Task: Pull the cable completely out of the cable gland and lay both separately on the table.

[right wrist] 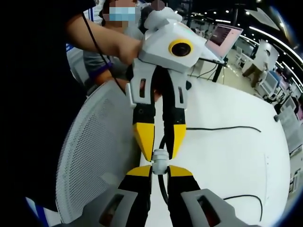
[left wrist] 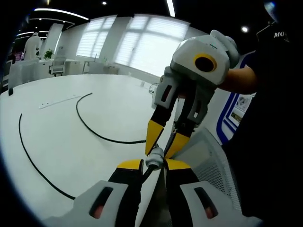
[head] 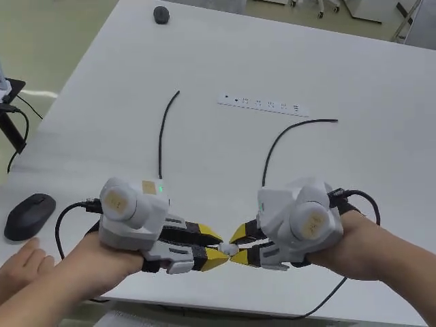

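A small white cable gland hangs in the air at the table's front edge, where both grippers meet tip to tip. In the left gripper view the gland sits between the yellow tips of my left gripper, which is shut on it. A thin black cable runs out of the gland and down between the jaws of my right gripper, which is shut on it. In the head view my left gripper comes in from the left and my right gripper from the right.
Two loose black cables lie on the white table, with a white strip behind them. A black mouse sits at the left edge beside a hand. A white mesh chair back is under the grippers.
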